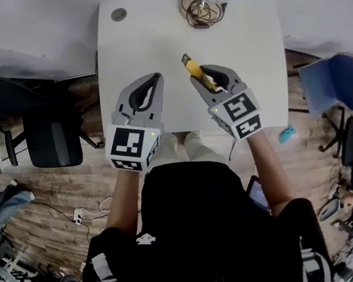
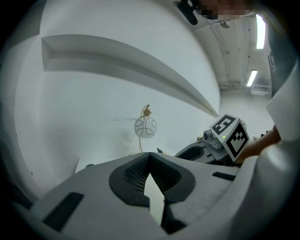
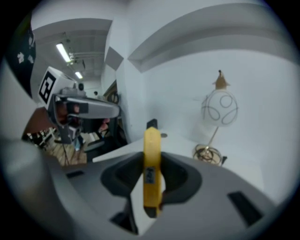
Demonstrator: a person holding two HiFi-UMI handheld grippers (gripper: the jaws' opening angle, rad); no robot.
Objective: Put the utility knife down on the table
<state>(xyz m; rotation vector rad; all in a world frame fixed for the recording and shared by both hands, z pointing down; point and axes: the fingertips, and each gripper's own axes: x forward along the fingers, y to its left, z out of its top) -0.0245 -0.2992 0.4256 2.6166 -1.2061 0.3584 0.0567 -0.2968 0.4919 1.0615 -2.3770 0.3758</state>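
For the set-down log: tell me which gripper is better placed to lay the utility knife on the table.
Right. The right gripper grips the yellow utility knife over the white table; the left gripper is shut and empty beside it.

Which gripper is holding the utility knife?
The right gripper, clamped on the yellow utility knife; the left gripper is shut with nothing between its jaws.

We find no words or numbers we can read. The yellow utility knife (image 3: 151,159) carries a small pale label (image 3: 150,175) with dark print, too blurred for us to make out. The left marker cube (image 1: 131,148) and right marker cube (image 1: 242,112) bear only black-and-white square patterns
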